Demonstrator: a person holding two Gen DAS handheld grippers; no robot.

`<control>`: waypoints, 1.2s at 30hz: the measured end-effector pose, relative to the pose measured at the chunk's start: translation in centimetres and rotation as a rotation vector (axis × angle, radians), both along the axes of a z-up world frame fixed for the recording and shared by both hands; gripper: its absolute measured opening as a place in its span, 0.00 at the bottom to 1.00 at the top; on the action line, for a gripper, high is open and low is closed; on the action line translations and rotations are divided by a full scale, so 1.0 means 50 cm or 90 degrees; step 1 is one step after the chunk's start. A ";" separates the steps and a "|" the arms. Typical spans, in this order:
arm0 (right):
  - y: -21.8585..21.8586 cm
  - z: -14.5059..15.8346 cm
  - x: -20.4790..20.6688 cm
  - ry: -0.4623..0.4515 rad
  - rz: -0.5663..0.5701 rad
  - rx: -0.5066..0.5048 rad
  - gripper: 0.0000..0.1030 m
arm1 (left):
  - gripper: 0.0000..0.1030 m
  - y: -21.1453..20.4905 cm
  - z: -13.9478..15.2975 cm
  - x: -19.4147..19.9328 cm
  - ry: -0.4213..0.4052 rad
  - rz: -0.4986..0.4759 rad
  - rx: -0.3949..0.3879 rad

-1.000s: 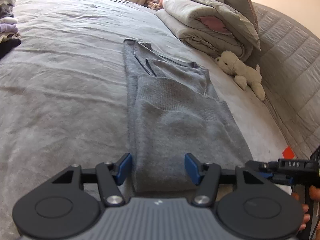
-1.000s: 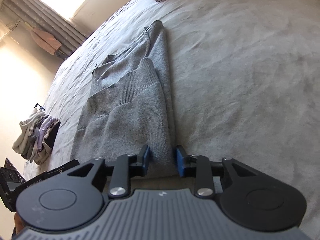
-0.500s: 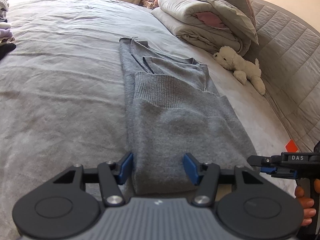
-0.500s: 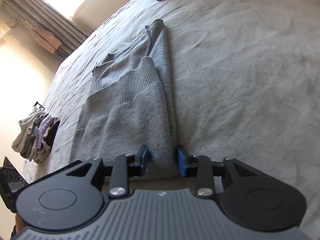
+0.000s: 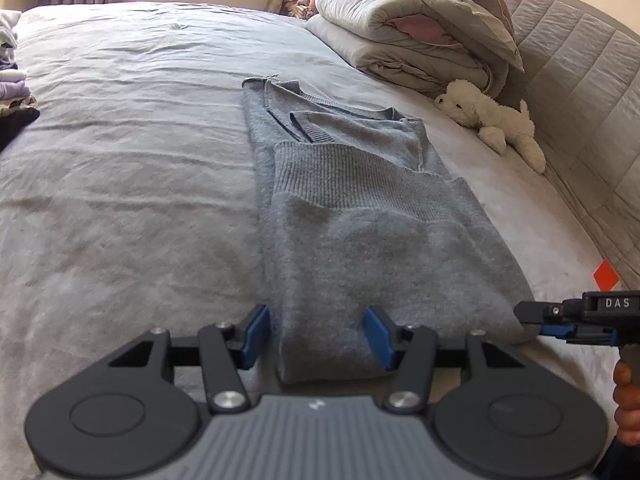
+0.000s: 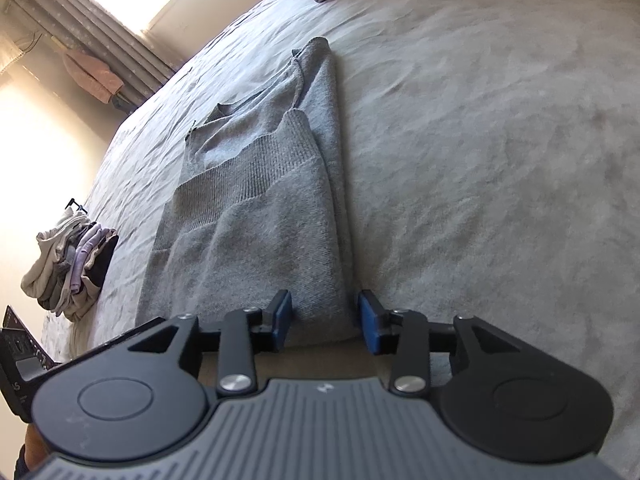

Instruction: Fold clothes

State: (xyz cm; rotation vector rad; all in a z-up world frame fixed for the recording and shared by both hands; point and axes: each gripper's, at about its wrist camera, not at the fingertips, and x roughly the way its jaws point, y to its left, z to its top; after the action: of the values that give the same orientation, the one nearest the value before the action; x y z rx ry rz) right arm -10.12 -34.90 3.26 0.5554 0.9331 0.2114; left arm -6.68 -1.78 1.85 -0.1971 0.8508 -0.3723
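Observation:
A grey knit sweater [image 5: 360, 216] lies on the bed, folded lengthwise into a long strip with its ribbed hem doubled back over the body. It also shows in the right wrist view [image 6: 260, 208]. My left gripper [image 5: 316, 334] is open, its blue pads either side of the strip's near left corner. My right gripper [image 6: 324, 320] is open around the near right corner. The right gripper's tip [image 5: 576, 316] shows at the right edge of the left wrist view.
The grey bed cover [image 5: 120, 160] stretches all around. Folded duvets [image 5: 420, 28] and a white plush toy [image 5: 492, 120] lie by the quilted headboard [image 5: 580, 92]. A stack of folded clothes [image 6: 68, 264] sits near the bed's far edge. Curtains [image 6: 100, 40] hang behind.
Both grippers stay at the sweater's near end. The jaws of both have opened a little wider around the fabric. The sweater has not moved.

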 end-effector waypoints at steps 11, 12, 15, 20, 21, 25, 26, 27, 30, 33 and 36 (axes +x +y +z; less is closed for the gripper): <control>0.012 -0.008 0.013 -0.008 -0.008 -0.002 0.21 | 0.15 0.007 -0.007 0.017 0.007 0.003 -0.038; 0.010 -0.009 0.013 -0.009 -0.010 0.001 0.20 | 0.14 0.008 -0.007 0.018 0.011 0.005 -0.042; 0.016 -0.004 0.013 -0.018 0.000 -0.010 0.15 | 0.11 0.004 0.001 0.016 0.012 0.001 -0.036; 0.011 0.016 0.007 -0.042 -0.003 -0.008 0.12 | 0.10 0.023 0.022 0.009 0.024 0.006 -0.056; 0.010 0.020 0.004 -0.046 -0.003 -0.008 0.12 | 0.10 0.028 0.026 0.006 0.028 0.008 -0.062; 0.010 0.038 -0.019 -0.067 -0.002 0.002 0.11 | 0.09 0.056 0.041 -0.023 0.051 0.021 -0.086; 0.007 0.038 -0.031 -0.068 -0.003 0.011 0.11 | 0.09 0.061 0.045 -0.032 0.059 0.021 -0.091; 0.004 0.034 -0.043 -0.067 -0.005 0.019 0.11 | 0.09 0.062 0.049 -0.048 0.061 0.019 -0.092; -0.004 0.029 -0.088 -0.067 -0.013 0.033 0.10 | 0.09 0.064 0.060 -0.110 0.056 0.008 -0.089; -0.010 0.027 -0.132 -0.071 -0.018 0.044 0.10 | 0.09 0.063 0.061 -0.164 0.047 -0.002 -0.074; -0.007 0.018 -0.155 -0.065 -0.016 0.043 0.10 | 0.09 0.061 0.045 -0.170 0.053 -0.001 -0.059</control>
State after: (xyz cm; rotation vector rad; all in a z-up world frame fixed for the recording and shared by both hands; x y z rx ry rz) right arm -17.85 -35.25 4.17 0.6131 0.8224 0.2464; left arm -15.17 1.28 4.10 -0.2998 0.9158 -0.4078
